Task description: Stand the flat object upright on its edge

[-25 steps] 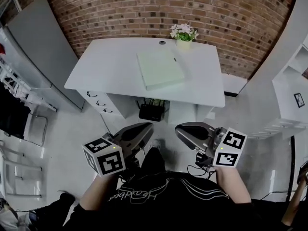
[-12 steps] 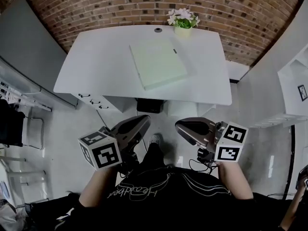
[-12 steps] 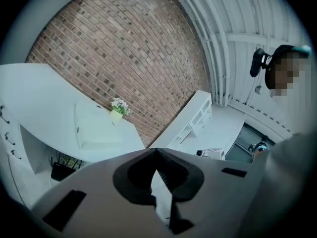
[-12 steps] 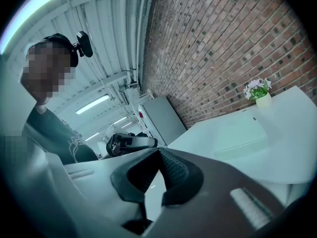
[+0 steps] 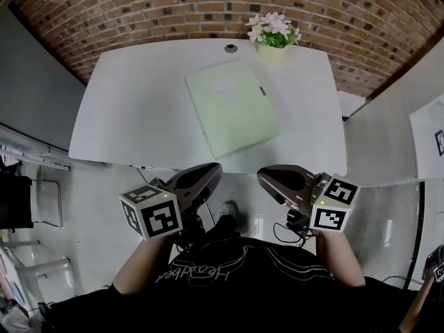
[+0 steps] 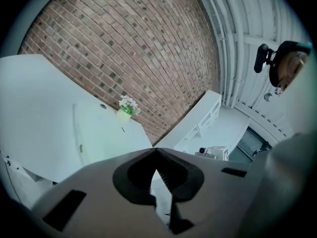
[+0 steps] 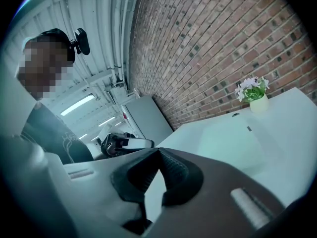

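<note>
Table (image 5: 132, 116) nearer; folder (image 5: 232, 109) lies flat; left gripper (image 5: 214, 171), right gripper (image 5: 263, 177) jaws together, empty.

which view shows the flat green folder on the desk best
Head view: the green folder lies flat, whole outline seen from above. Both gripper views catch it only pale and foreshortened across the desk.

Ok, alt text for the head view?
A pale green rectangular folder lies flat on a white desk, a small pot of white flowers behind it. The left hand-held gripper and right hand-held gripper hover shut and empty near the desk's front edge.
</note>
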Demonstrator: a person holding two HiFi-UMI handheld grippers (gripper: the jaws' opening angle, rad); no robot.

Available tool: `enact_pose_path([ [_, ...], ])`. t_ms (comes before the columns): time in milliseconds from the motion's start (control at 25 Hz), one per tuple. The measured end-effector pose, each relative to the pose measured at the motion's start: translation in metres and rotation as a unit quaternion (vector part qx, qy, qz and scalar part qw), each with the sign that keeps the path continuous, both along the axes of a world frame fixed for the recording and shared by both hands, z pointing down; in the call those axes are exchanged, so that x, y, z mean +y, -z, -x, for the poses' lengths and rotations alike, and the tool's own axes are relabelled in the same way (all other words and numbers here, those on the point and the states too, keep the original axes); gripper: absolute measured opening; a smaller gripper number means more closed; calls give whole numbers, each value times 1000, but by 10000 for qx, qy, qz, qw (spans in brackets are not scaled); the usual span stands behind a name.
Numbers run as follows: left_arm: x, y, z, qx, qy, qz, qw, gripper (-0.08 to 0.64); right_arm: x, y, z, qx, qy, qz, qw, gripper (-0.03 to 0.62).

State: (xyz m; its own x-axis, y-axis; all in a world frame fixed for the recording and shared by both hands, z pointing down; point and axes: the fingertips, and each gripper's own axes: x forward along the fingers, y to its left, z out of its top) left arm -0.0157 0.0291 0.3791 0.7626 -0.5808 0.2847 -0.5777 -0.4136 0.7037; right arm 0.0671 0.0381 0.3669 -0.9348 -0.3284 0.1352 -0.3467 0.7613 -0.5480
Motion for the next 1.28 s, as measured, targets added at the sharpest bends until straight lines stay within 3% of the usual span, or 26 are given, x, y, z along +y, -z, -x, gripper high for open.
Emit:
enact_pose_path([
  [240,-47,-8,23,28,-63,126,9999,2,-50,-3,11,102,-189,-44,9998,9],
  [400,-70,-18,38,-36,-62,210,9998,3,-71,-10,19,253,-218,13,9994,77],
  [600,-87,-31,53,101,-28,395,9992,18,-85,-18,18,360,-346,100,9987,98],
  [840,-109,-47,71,-99,284,478,9984,68,-105,-30,1,396,-656,305,9966,118],
  [1040,-128,-65,86,-321,660,638,9953,147,-128,-45,-12,871,-678,219,9936,140],
  [1280,-151,-86,98,-500,1003,974,9889,170,-172,-62,-30,1273,-728,301,9887,158],
])
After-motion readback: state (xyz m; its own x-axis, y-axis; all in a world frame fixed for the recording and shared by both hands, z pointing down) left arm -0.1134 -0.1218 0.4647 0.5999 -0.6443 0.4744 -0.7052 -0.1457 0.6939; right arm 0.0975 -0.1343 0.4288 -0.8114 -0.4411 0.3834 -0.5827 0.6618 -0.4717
